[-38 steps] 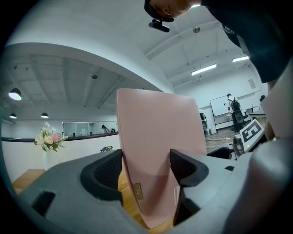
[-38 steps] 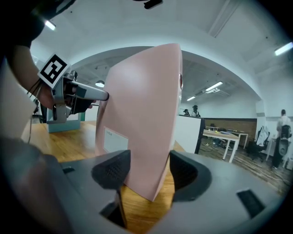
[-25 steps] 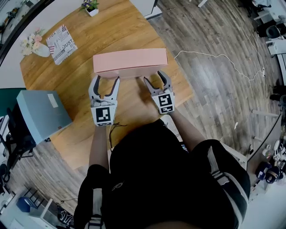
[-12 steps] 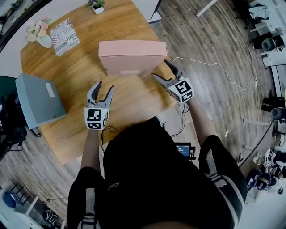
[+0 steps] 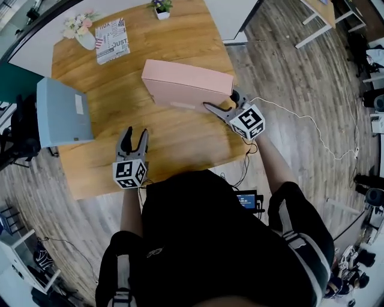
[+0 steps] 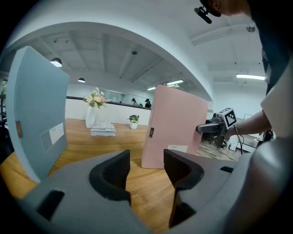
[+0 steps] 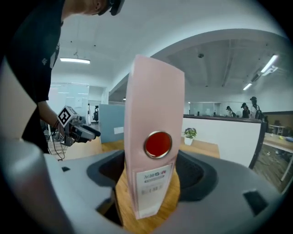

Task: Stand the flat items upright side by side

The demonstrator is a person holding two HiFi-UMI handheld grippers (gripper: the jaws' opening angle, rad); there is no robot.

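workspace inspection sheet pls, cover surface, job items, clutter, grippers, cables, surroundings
surface: wooden table, no damage seen
job's things: pink binder upright mid-table; blue binder standing at left edge, apart from it
clutter: flower vase, printed stack, potted plant at far edge
grippers: right gripper open astride pink binder's spine, jaws just been opening; left gripper open, jaws just been closing, nothing between
cables: white cable on floor at right
surroundings: wood floor, office furniture

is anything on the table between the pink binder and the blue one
Nothing visible: only bare table lies between the pink binder and the blue binder. The magazine and vase sit farther back.
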